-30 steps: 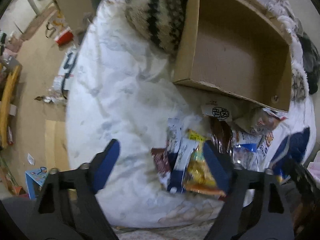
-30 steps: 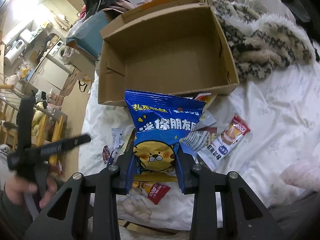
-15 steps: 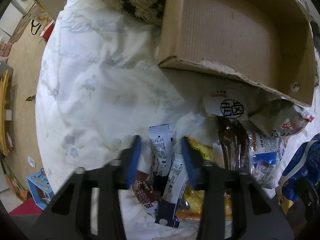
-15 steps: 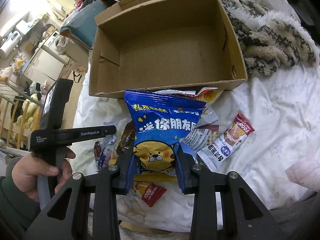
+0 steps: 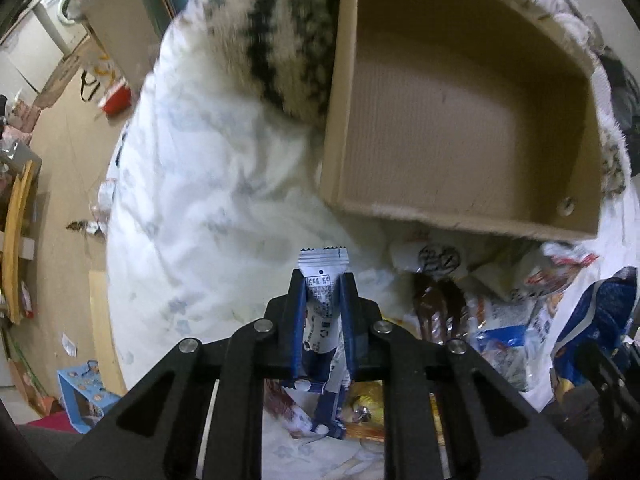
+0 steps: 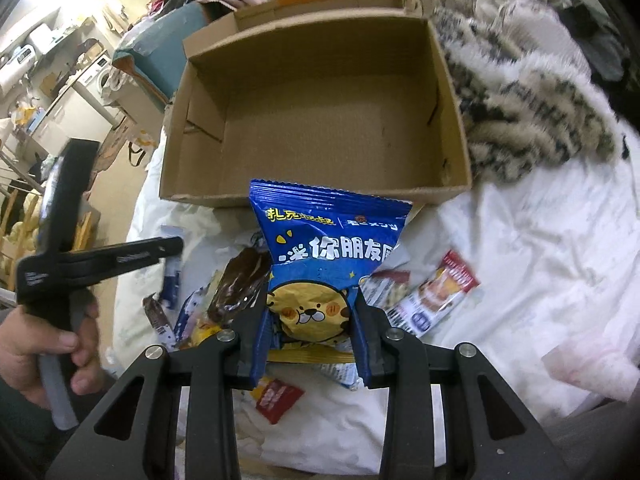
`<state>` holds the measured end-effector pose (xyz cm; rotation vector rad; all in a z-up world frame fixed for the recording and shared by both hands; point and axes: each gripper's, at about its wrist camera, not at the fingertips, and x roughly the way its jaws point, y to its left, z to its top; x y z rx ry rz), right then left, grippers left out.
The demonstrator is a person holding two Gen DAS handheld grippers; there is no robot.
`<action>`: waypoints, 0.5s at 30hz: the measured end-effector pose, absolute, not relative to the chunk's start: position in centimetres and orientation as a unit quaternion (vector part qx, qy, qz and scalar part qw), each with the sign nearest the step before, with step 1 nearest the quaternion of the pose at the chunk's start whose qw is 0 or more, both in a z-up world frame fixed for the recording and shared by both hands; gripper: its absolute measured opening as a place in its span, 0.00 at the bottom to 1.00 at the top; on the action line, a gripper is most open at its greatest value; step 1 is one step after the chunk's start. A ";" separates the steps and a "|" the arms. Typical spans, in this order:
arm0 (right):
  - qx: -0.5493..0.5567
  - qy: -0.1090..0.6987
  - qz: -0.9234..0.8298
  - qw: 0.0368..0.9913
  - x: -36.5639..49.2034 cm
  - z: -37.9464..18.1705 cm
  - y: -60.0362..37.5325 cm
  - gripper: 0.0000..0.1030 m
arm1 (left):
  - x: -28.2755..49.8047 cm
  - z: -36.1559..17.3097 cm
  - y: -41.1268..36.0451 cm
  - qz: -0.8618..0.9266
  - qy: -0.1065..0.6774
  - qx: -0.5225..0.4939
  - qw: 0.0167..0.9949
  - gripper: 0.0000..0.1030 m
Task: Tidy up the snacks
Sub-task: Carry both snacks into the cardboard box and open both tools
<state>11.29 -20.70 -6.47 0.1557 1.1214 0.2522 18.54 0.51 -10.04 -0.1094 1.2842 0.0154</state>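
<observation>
Left gripper point(image 5: 323, 280): closed on a slim white snack sachet point(image 5: 322, 276), which is pinched at mid-length so that its crimped top stands clear above the fingertips, at lower centre of the left wrist view. The jaws have just been closing, with the sachet between them.
Right gripper point(image 6: 312, 300): clamped on the lower part of a blue snack bag point(image 6: 324, 248); the printed upper half is left free, probably so it can be dropped in top first.
Snack pile point(image 5: 492, 312): spread on the white bedding point(image 5: 208, 184) just right of and below the left fingers, so pickups are kept short.
Cardboard box point(image 6: 320, 120): seen empty and open-topped, directly above the blue bag in the right wrist view and at upper right in the left one, close to the pile.
Red-and-white stick pack point(image 6: 436, 296): left loose on the bedding, right of the right gripper.
</observation>
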 end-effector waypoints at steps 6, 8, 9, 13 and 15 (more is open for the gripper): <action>0.066 0.505 0.110 0.853 10.9 -4.8 -21.4 0.35 | 16.1 -6.9 1.0 0.010 0.552 -0.053 0.832 0.13; 0.063 0.493 0.106 0.861 10.7 -3.9 -21.7 0.35 | 15.7 -5.4 1.4 0.010 0.533 -0.054 0.844 0.13; 0.063 0.487 0.105 0.865 10.6 -3.3 -21.9 0.35 | 15.7 -4.6 1.7 0.009 0.527 -0.054 0.848 0.13; 0.053 0.467 0.097 0.877 10.7 -1.5 -22.3 0.35 | 15.0 -2.1 2.2 0.001 0.493 -0.051 0.869 0.13; 0.050 0.458 0.091 0.883 10.8 -0.5 -22.8 0.35 | 14.9 -1.3 2.3 -0.005 0.480 -0.048 0.876 0.13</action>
